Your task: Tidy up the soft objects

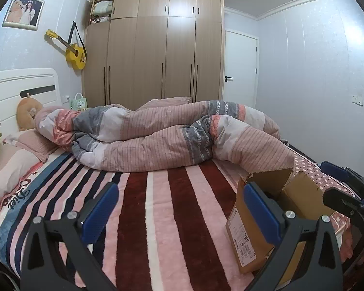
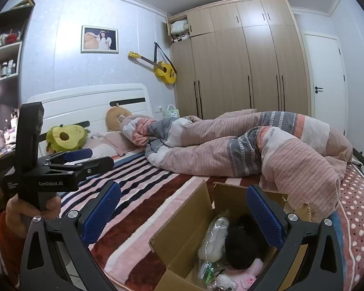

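An open cardboard box [image 2: 182, 235] sits on the striped bed near the front; it also shows in the left wrist view [image 1: 252, 240]. Inside lie a white plush [image 2: 214, 238], a black fuzzy item [image 2: 242, 240] and a pink plush [image 2: 245, 276]. My right gripper [image 2: 182, 215] is open and empty above the box; it shows from the side in the left wrist view [image 1: 347, 194]. My left gripper [image 1: 182, 213] is open and empty over the blanket, left of the box; it shows in the right wrist view [image 2: 85, 157]. An avocado plush [image 2: 65, 138] and a brown plush [image 2: 115, 118] rest at the headboard.
A rumpled pink and grey duvet [image 1: 169, 133] lies across the far half of the bed. Pillows [image 1: 34, 143] sit by the white headboard [image 2: 89, 101]. A wardrobe [image 1: 155, 53], a door [image 1: 240, 65] and a wall guitar [image 1: 72, 51] stand behind. Shelves [image 2: 4, 48] are at left.
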Demonstrator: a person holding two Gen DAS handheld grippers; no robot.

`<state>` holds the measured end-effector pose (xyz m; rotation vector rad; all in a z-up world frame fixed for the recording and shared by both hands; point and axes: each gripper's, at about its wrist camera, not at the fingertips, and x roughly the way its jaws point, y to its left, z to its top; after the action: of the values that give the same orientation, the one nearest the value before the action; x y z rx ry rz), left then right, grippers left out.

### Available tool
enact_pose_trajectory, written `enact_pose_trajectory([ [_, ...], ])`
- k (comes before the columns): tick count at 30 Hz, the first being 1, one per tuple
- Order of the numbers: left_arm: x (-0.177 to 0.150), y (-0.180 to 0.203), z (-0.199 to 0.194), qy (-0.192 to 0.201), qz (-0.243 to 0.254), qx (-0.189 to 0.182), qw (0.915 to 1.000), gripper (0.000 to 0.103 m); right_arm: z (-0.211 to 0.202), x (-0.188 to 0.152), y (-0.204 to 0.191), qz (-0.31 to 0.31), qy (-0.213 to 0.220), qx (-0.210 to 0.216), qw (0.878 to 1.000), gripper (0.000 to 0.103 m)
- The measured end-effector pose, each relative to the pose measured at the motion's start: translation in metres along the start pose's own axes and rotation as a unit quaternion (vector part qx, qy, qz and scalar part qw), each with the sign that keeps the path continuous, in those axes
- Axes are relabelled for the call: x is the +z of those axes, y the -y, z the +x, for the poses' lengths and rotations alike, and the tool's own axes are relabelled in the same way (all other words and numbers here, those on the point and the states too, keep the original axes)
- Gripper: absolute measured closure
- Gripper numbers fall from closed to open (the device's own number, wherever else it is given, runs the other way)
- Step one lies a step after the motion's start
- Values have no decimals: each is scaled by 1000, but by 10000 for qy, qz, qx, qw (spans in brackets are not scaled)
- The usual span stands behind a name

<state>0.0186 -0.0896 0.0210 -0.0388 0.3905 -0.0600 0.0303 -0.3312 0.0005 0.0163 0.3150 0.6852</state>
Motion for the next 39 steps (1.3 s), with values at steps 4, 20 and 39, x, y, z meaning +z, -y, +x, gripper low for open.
enact_pose_trajectory([
  [4,0,-1,0,13,2,11,10000,1,0,0,1,-6,0,10,10000,0],
  [20,0,-1,-4,67,43,97,9999,1,-1,2,0,13,38,-1,10000,0],
  [39,-2,-1,-4,43,44,82,9999,1,-4,-1,-5,39,26,-45,10000,0],
])
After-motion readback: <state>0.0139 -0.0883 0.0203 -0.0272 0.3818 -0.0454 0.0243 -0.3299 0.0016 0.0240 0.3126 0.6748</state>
